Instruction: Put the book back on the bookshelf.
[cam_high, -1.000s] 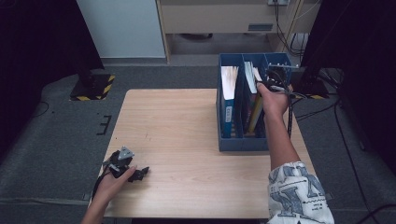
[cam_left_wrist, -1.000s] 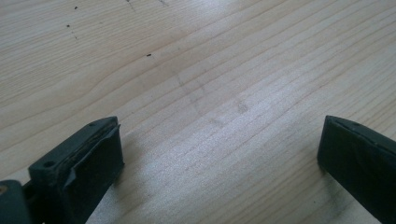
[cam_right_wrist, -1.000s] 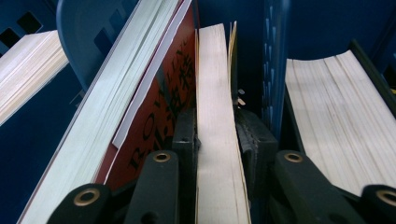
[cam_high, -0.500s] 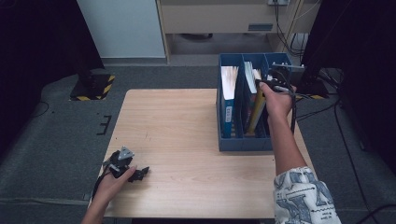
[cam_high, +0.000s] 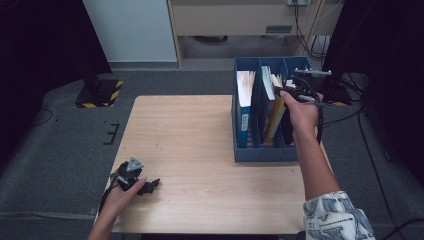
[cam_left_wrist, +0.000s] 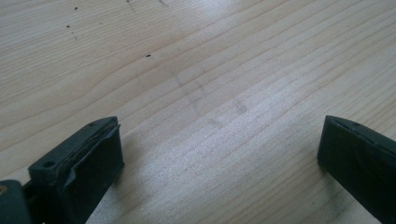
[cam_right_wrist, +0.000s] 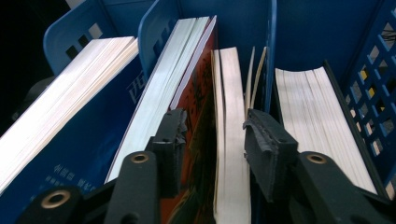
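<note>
The right gripper (cam_high: 295, 92) is seen in the high view at the top of the blue file rack (cam_high: 240, 152), which stands on the right part of the wooden table (cam_high: 200, 135). In the right gripper view its jaws have just been opening: they straddle the top edge of a thin pale-edged book (cam_right_wrist: 229, 140) with a gap visible on each side, so the pads are not pressing and the book is released, upright in the rack's middle compartment. Just beside it, in the same compartment, leans a thicker book with a red cover (cam_right_wrist: 196, 98). A blue-covered book (cam_right_wrist: 70, 135) stands in the compartment to the left in that view, and a dark-covered book (cam_right_wrist: 313, 116) in the compartment to the right, beyond the divider. The left gripper (cam_high: 142, 186) is held by the left hand (cam_high: 120, 197) low over the near left corner of the table, well apart from the rack. In the left gripper view its jaws stand wide apart above bare wood, with nothing between them.
</note>
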